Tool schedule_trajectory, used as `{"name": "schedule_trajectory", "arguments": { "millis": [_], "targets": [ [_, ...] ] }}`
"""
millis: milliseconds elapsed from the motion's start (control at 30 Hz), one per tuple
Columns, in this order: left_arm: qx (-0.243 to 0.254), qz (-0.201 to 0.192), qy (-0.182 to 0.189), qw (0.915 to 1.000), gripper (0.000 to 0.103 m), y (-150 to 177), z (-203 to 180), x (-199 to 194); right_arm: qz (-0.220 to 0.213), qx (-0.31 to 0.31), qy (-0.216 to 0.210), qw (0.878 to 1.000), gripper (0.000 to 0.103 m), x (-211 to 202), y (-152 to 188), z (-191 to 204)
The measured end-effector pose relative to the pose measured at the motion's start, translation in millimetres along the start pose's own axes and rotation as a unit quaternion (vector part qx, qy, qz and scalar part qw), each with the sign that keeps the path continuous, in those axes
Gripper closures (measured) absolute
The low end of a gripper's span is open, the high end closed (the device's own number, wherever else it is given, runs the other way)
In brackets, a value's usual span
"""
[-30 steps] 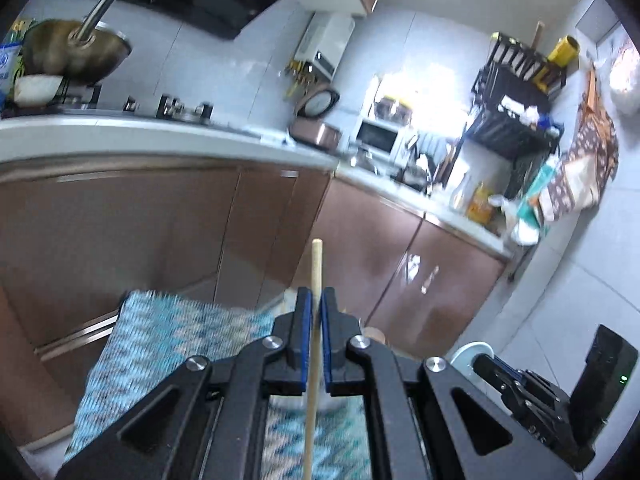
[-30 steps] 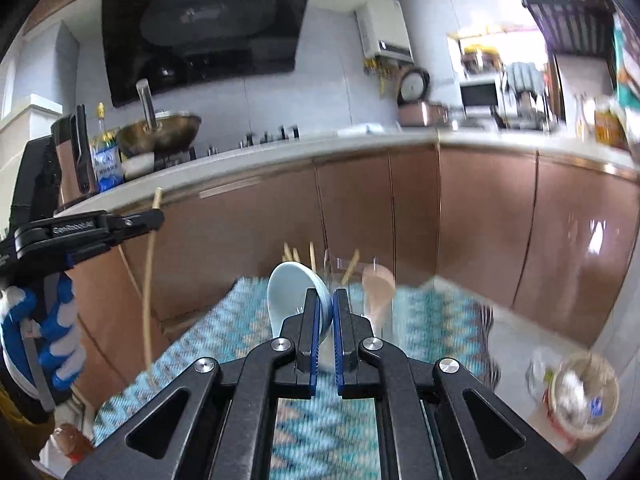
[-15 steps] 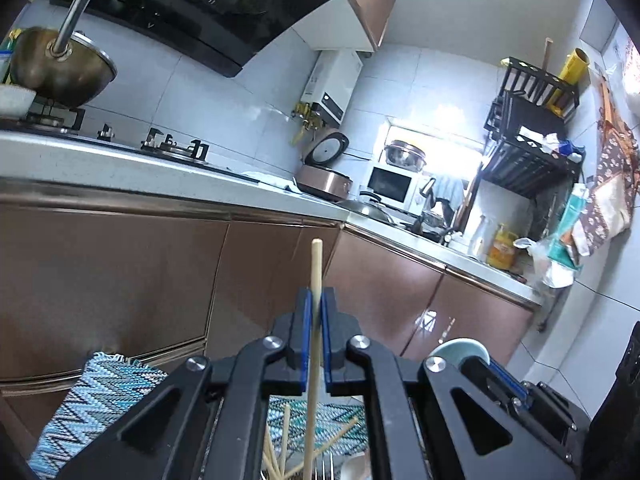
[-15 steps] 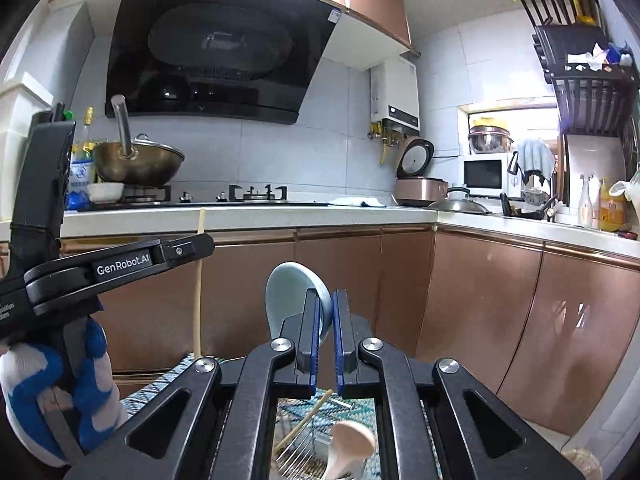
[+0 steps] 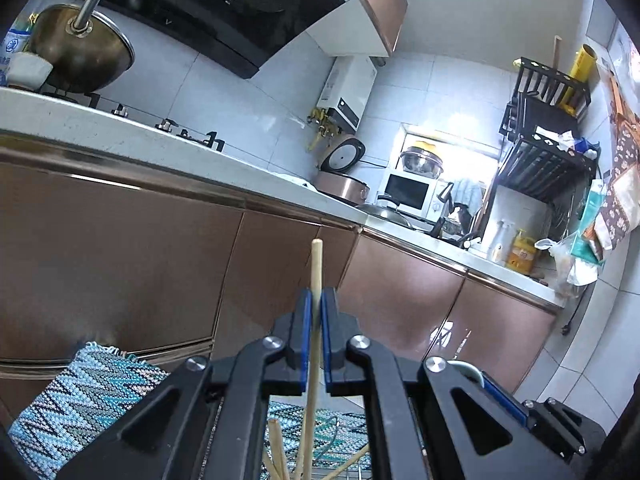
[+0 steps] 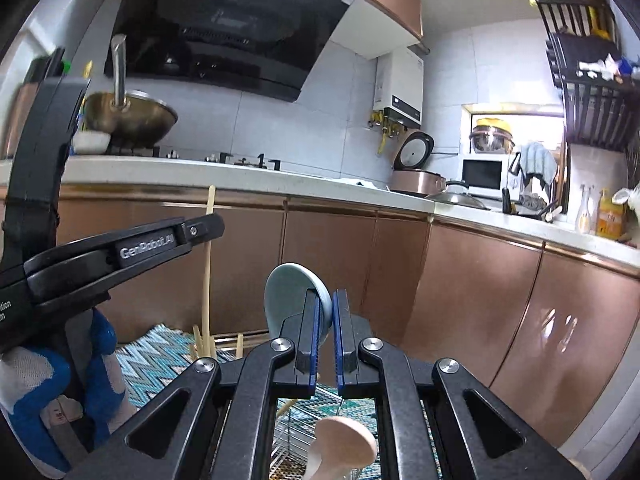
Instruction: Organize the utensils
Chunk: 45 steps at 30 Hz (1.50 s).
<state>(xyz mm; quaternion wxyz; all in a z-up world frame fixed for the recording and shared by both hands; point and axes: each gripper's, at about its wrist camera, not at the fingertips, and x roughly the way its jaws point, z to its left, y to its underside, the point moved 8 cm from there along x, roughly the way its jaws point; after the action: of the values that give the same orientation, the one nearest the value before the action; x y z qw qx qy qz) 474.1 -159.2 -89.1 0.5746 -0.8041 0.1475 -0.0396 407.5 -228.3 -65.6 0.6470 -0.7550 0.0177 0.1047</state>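
While both tools are loaded, the left gripper (image 5: 315, 320) clamps an upright chopstick (image 5: 316, 276) and the right gripper (image 6: 325, 320) pinches a pale blue spoon (image 6: 292, 292), both above the wire utensil holder (image 6: 296, 424) on the zigzag mat (image 5: 80, 396). Risk: the thin chopstick could pivot between the pads and miss among the sticks already standing.
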Motion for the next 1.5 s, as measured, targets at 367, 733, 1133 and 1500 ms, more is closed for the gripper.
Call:
{"name": "schedule_trajectory", "arguments": {
  "millis": [367, 733, 1133, 1500],
  "targets": [
    [-0.007, 0.021, -0.014, 0.9997, 0.072, 18.9, 19.1, -17.0, 0.030, 0.021, -0.014, 0.999, 0.078, -1.9, 28.9, 7.8],
    [0.027, 0.067, -0.065, 0.9953, 0.055, -1.0, 35.0, -77.4, 0.012, 0.067, 0.011, 0.998, 0.055, -55.0, 1.1, -6.1],
    [0.108, 0.082, -0.103, 0.9854, 0.048, -20.1, 24.2, -184.8, 0.010, 0.100, 0.030, 0.994, 0.018, -139.9, -18.8, 12.6],
    [0.152, 0.068, -0.118, 0.9791, 0.036, -32.3, 24.6, -273.3, 0.029, 0.102, 0.071, 0.992, 0.000, -201.0, -13.4, 23.4]
  ]
}}
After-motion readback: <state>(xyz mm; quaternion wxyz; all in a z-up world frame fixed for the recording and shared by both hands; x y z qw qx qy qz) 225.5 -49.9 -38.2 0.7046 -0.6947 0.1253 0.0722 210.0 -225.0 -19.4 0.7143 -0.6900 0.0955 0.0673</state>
